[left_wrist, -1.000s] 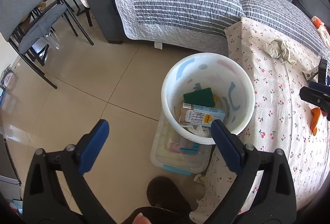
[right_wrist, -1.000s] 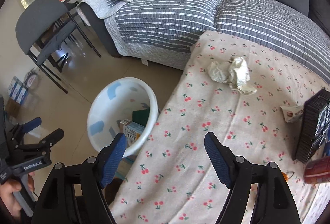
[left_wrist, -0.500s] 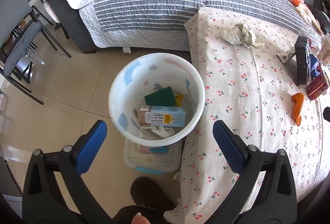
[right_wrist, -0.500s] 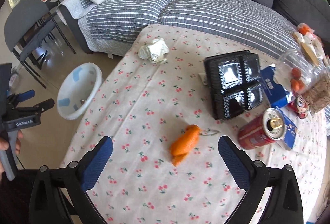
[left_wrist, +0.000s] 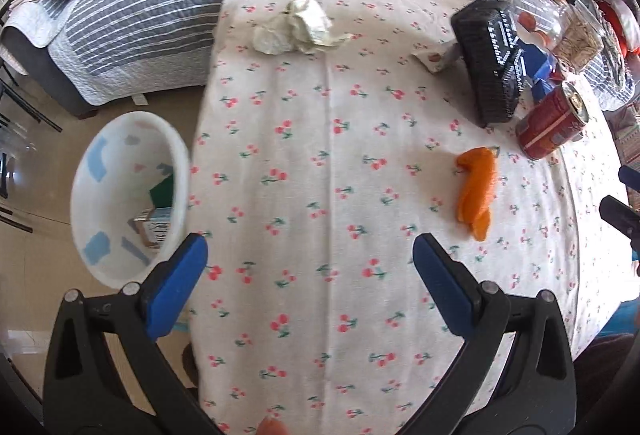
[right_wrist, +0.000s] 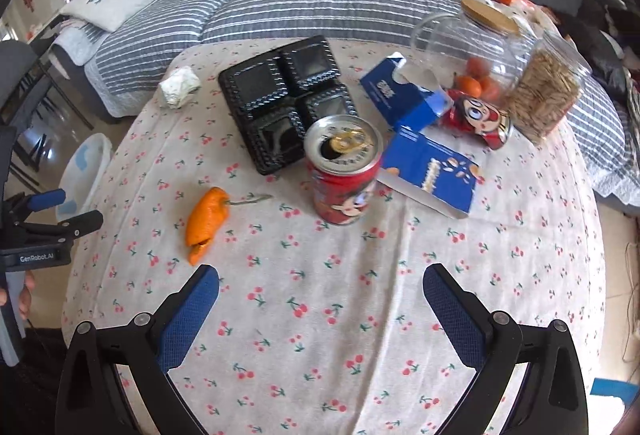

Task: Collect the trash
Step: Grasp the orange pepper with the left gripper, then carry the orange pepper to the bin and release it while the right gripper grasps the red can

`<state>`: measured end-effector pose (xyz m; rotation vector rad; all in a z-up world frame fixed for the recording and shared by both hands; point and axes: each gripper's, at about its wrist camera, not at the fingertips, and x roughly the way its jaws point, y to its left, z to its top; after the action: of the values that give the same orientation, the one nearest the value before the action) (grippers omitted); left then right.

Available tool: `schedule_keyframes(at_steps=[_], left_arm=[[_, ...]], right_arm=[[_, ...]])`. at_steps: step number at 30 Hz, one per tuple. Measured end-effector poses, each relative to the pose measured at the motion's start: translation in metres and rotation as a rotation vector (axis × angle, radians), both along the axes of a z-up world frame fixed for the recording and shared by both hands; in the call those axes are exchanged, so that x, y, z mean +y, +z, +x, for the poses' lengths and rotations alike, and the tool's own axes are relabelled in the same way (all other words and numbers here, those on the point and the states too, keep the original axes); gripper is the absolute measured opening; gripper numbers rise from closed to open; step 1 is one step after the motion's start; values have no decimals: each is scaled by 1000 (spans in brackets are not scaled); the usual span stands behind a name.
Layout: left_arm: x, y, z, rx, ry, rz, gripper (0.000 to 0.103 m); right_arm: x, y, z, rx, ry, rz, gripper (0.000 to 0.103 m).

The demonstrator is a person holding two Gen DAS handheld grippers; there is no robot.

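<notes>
On the cherry-print tablecloth (right_wrist: 320, 315) lie an orange peel (right_wrist: 206, 221) (left_wrist: 476, 191), an opened red can (right_wrist: 344, 171) (left_wrist: 554, 123), a black plastic tray (right_wrist: 288, 101) (left_wrist: 494, 63), crumpled paper (left_wrist: 296, 27) (right_wrist: 179, 87) and a small wrapper (left_wrist: 436, 59). A white bin (left_wrist: 128, 195) (right_wrist: 82, 175) with cartons inside stands on the floor at the table's left. My left gripper (left_wrist: 310, 265) hovers open over the cloth, left of the peel. My right gripper (right_wrist: 320, 295) hangs open and empty just short of the can.
Blue cartons (right_wrist: 430, 171), a second red can (right_wrist: 478, 117) lying down and two glass jars (right_wrist: 500, 55) crowd the table's far right. A striped sofa (right_wrist: 320, 7) runs behind the table. A person's hand (right_wrist: 18, 299) holds the left gripper at the left edge.
Both grippers swung right, from over the bin and floor to above the table. The right gripper's jaws spread wider. The can and peel now lie close ahead of the right gripper.
</notes>
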<state>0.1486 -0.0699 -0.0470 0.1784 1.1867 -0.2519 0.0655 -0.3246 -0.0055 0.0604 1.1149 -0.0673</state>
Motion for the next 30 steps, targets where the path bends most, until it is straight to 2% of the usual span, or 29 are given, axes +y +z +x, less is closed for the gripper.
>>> schedule_keyframes(at_steps=[7, 12, 17, 21, 24, 30], left_arm=[[-54, -6, -5, 26, -71, -66, 102], [-75, -14, -4, 55, -98, -129, 93], [-87, -27, 5, 100, -95, -206, 69], [-92, -34, 7, 129, -80, -261, 56], [-96, -39, 9, 144, -75, -272, 36], [-96, -34, 9, 146, -69, -273, 23]], right_arm=[[-47, -8, -14, 25, -100, 22, 103], [-59, -13, -20, 41, -118, 18, 103], [-64, -15, -22, 47, -129, 21, 103], [-67, -16, -21, 48, -140, 28, 103], [-67, -17, -19, 53, -144, 30, 103], [-64, -19, -11, 55, -138, 36, 103]])
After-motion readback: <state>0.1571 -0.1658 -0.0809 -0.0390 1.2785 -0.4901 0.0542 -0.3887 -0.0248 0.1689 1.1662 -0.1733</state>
